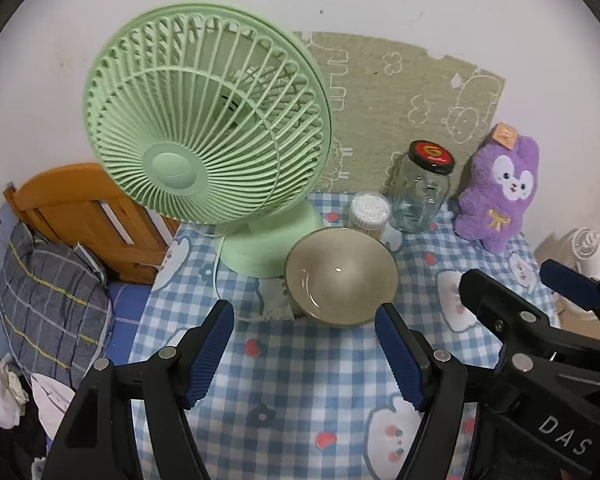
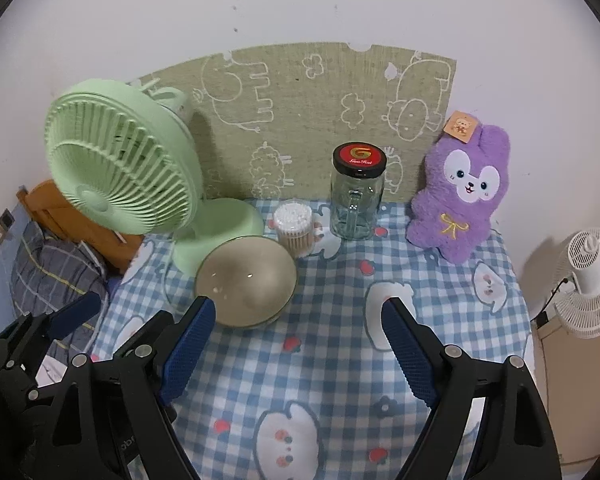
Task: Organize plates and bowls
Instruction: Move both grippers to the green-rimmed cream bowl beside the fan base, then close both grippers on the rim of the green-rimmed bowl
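Bowl [image 1: 341, 276] untouched on table, left gripper [image 1: 305, 312] wide, empty

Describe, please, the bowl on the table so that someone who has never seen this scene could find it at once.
Start at the big green fan standing at the left of the checked tablecloth. Right in front of its round base sits the bowl, wide, shallow, beige and empty. Unlike the glass jar and the tub of cotton swabs behind it, it is low, open and opaque.

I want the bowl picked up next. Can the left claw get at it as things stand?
Probably yes. The left claw is open and empty, with only bare tablecloth before the bowl. The fan base crowds the bowl's far side.
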Available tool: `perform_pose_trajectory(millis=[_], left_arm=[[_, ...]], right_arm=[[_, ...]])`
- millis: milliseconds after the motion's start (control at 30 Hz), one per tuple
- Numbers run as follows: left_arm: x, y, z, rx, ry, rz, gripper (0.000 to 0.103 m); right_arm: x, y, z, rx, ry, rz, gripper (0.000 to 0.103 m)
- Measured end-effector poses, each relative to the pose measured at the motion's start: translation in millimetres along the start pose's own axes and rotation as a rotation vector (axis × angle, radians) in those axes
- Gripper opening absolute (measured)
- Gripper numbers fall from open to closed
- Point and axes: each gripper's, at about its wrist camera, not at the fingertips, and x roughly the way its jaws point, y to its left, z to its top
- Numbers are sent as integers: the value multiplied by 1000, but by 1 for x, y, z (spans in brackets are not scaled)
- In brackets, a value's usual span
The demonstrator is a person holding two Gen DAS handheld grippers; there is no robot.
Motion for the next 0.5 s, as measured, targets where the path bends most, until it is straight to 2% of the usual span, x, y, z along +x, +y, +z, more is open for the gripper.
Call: perform_pose_trajectory(millis=[200, 300, 400, 500], left_arm=[[33, 0, 9, 11, 20, 36, 75], [53, 4, 11, -5, 54, 33, 75], [72, 10, 11, -19, 80, 39, 68], [95, 15, 11, -66, 137, -4, 61]], right_arm=[[35, -7, 7, 10, 31, -5, 83], [56, -8, 10, 11, 46, -17, 81], [73, -13, 11, 0, 62, -26, 73], [95, -19, 12, 15, 102, -10, 70]])
